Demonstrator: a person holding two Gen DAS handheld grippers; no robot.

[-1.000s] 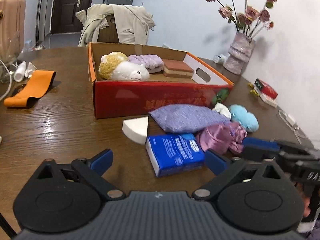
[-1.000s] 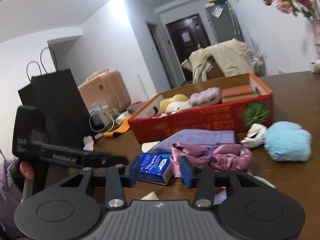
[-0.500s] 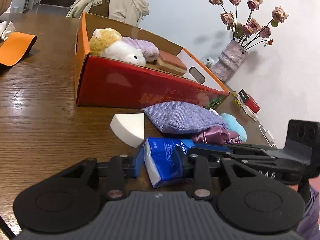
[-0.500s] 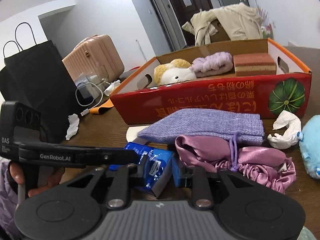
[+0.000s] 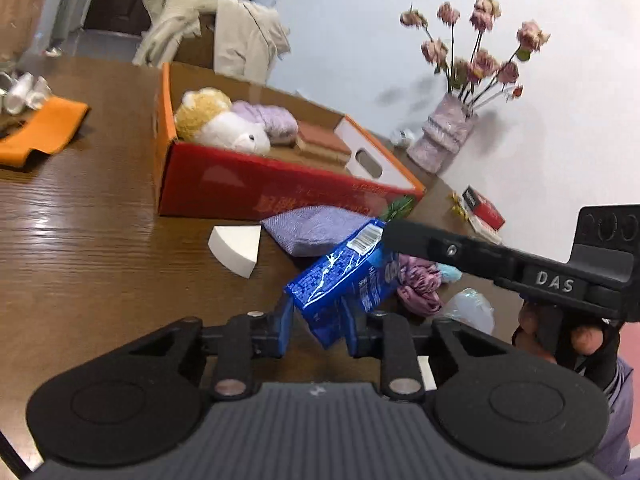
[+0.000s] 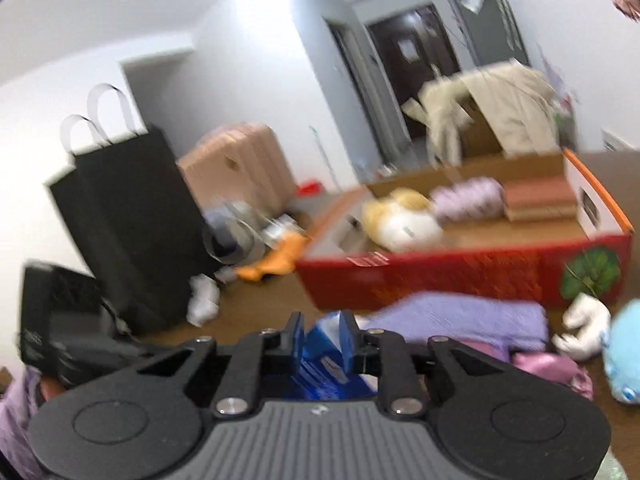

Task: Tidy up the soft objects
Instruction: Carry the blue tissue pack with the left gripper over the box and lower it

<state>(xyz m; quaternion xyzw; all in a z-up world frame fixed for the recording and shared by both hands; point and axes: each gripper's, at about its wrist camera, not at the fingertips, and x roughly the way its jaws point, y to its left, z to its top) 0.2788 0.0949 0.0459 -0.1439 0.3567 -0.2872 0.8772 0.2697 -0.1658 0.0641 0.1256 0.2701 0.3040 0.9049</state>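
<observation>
Beside the red box (image 5: 256, 188), raised off the table (image 5: 80, 248): blue tissue pack (image 5: 344, 276), pinched at opposite ends by left gripper (image 5: 320, 328) and right gripper (image 6: 320, 340), likely to steady the floppy packet for boxing.

Wooden table (image 5: 80, 248) bears red box (image 5: 256, 188), white wedge (image 5: 237, 246) (perhaps foam).

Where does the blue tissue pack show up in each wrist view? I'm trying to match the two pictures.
Left wrist view: the blue tissue pack sits low centre, tilted, its near end between this gripper's jaws.
Right wrist view: the pack is bottom centre, pinched between that gripper's jaws, mostly hidden.
Shared landmark: the red cardboard box, behind the pack in both views, with the white plush toy inside.
</observation>
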